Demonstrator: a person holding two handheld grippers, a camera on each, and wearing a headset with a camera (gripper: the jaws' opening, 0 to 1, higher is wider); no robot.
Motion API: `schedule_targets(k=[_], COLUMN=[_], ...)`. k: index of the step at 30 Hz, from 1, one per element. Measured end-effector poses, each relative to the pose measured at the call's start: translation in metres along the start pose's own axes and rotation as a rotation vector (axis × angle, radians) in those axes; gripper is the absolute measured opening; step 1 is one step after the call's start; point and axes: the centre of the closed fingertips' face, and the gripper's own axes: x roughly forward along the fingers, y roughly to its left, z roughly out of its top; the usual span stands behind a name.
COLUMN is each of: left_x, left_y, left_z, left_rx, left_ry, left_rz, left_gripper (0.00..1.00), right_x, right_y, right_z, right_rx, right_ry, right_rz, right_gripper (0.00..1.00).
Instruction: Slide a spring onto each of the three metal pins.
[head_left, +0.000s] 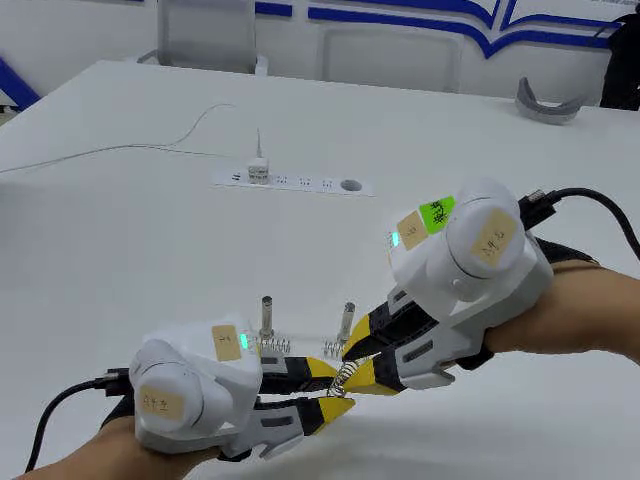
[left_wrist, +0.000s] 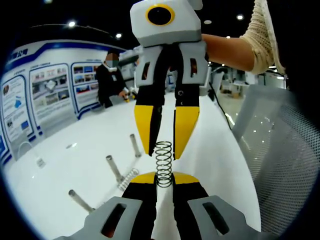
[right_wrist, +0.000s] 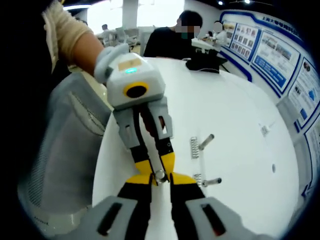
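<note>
As left gripper (left_wrist: 164, 179) clamps spring (left_wrist: 163, 161), right gripper (right_wrist: 160, 180) likewise.

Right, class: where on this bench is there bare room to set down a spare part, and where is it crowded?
Bare: the wide strip of table between the power strip and the pins; the far right, between the right gripper and the grey curved piece. Crowded: the near edge: pins, springs by them, and the left gripper sharing a spring with the right.
</note>
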Motion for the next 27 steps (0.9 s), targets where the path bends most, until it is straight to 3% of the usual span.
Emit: schedule_targets(k=[12, 27], left_x=[0.001, -0.014], left_y=[0.003, 0.013], left_z=[0.004, -0.003], left_rx=[-0.008, -0.09], left_ry=[-0.014, -0.011], left_rz=[0.012, 0.053], left_gripper=[0.12, 0.38], right_x=[0.001, -0.018], right_y=[-0.003, -0.019], right_z=[0.001, -0.014], right_rx=[0.002, 0.041], right_ry=[-0.006, 0.013], right_rz=[-0.013, -0.061], right_gripper=[0.12, 0.12])
